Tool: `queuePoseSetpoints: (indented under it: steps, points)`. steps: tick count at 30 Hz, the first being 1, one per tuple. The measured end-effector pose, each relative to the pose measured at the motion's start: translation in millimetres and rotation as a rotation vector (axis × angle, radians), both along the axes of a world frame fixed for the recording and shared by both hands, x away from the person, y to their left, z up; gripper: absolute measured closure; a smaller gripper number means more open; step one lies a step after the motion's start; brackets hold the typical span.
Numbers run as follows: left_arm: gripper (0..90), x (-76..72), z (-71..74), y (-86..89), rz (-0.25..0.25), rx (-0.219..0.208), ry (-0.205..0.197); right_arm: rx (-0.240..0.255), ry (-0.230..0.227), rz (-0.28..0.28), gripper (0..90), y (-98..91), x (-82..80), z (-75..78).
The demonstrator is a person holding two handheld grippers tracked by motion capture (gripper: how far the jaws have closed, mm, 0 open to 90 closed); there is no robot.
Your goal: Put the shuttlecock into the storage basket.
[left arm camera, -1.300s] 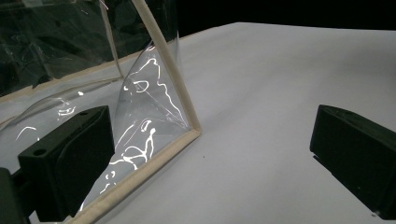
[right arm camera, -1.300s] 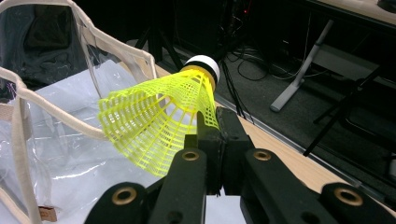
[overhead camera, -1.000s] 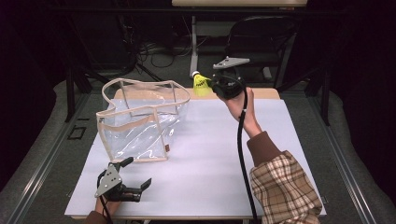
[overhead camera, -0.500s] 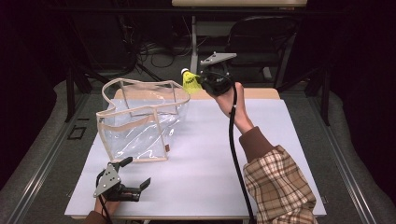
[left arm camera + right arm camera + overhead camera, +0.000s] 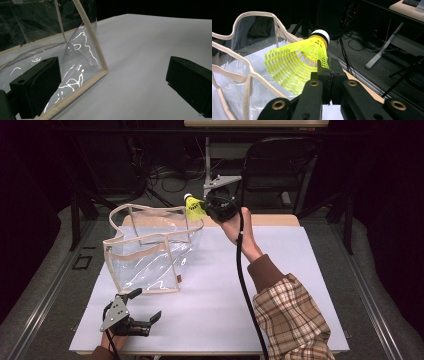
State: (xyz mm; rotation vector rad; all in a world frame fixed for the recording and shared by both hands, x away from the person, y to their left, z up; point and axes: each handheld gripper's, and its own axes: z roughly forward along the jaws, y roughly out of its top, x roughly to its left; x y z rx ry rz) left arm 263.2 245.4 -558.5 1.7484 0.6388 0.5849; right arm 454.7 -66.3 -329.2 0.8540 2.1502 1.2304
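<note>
A yellow plastic shuttlecock [image 5: 194,208] with a white-capped cork tip is pinched by the edge of its mesh skirt, tilted tip-up above the far rim of a clear, beige-trimmed bag [image 5: 150,252] that stands open.

The high view looks forward and down over my white table [image 5: 210,285]. My left gripper's [image 5: 112,82] camera sits low, close against the clear bag [image 5: 75,65]. My right gripper's [image 5: 329,75] camera looks across that bag's rim from above.
</note>
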Motion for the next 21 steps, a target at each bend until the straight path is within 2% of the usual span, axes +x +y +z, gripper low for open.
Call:
queuePoseSetpoints:
  steps: [7,15,21]
  points:
    - [0.0,0.2,0.1,-0.4,0.0,0.003,-0.001,0.006,0.004,0.013,90.0,6.3,0.3,-0.9]
    - [0.0,0.2,0.2,1.2,0.005,-0.019,0.001,-0.005,0.008,0.028,90.0,16.8,4.5,0.2]
    - [0.0,0.0,0.3,1.4,-0.001,-0.012,-0.002,-0.009,0.003,0.037,90.0,22.1,3.7,1.8]
